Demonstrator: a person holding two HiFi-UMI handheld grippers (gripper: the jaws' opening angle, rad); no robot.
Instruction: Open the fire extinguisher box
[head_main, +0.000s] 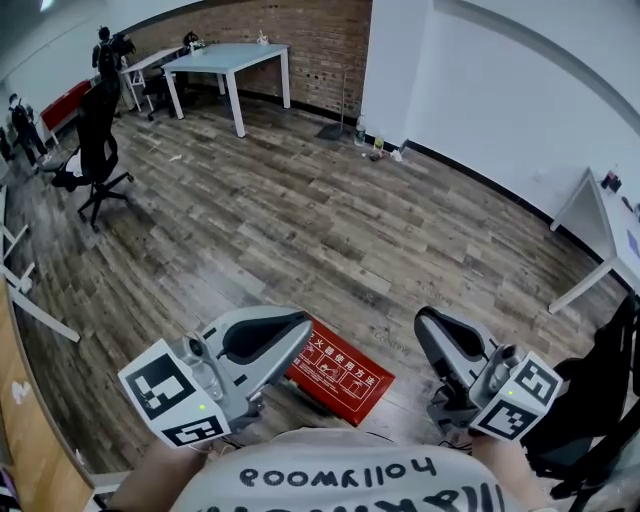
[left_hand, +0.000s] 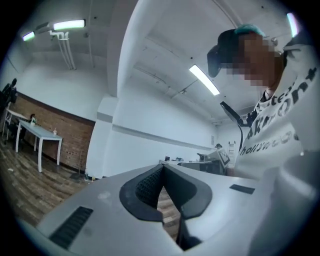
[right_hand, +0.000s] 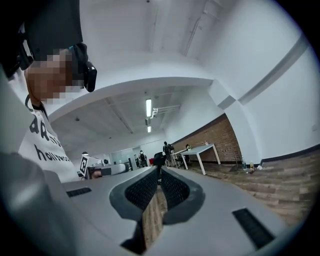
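Down on the brown wood-plank floor (head_main: 300, 220), lying flat: red rectangular fire extinguisher box (head_main: 340, 372) (white print on top). Hovering either side of it, pointing level, jaws meeting and holding nothing: grey left hand-held gripper (head_main: 303, 332), grey right hand-held gripper (head_main: 427, 326).

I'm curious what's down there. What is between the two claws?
In the head view, a red box lies on the wooden floor between the left claw and the right claw.
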